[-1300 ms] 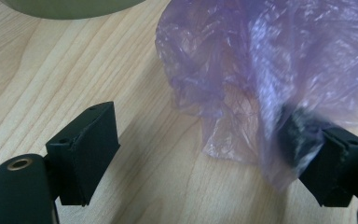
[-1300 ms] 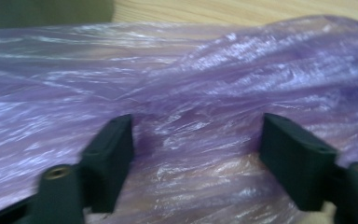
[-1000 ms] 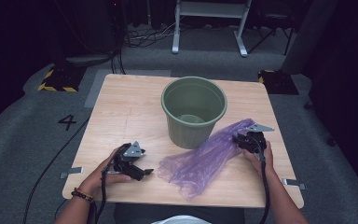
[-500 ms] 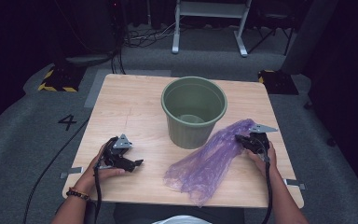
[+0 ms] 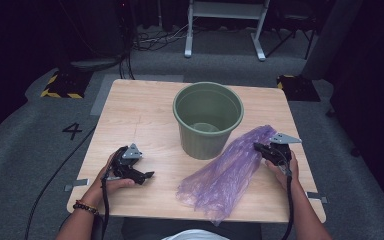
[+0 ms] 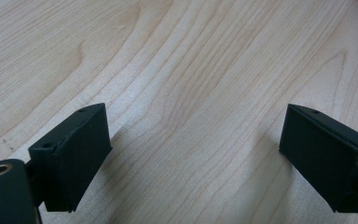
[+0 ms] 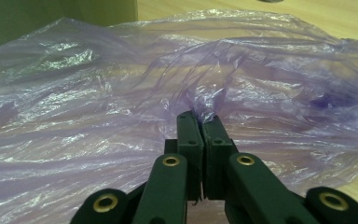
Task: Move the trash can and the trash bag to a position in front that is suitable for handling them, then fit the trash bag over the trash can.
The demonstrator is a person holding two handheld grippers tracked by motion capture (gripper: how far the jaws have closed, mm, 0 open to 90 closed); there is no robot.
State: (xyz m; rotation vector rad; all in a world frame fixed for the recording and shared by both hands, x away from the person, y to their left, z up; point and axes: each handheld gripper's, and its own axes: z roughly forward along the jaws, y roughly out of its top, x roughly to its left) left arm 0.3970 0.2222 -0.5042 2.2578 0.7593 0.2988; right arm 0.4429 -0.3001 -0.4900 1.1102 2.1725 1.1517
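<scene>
A thin purple plastic bag (image 5: 225,175) lies crumpled on the wooden table (image 5: 135,110), running from the front middle up toward the right of a green bucket (image 5: 208,120). My right gripper (image 5: 260,147) is shut on the bag's far right end. In the right gripper view its jaws (image 7: 203,119) pinch a fold of the purple film (image 7: 121,84). My left gripper (image 5: 147,175) rests low at the front left, a short way left of the bag. Its jaws (image 6: 193,126) have just been opening and stand wide over bare wood with nothing between them.
The bucket stands upright in the table's middle, and its green wall shows at the top left of the right gripper view (image 7: 51,18). Grey carpet surrounds the table. A metal frame (image 5: 225,25) and cables sit behind it.
My left gripper drew slightly away from the bag's near end, toward the left. The right gripper stayed in place at the bag's far end.
</scene>
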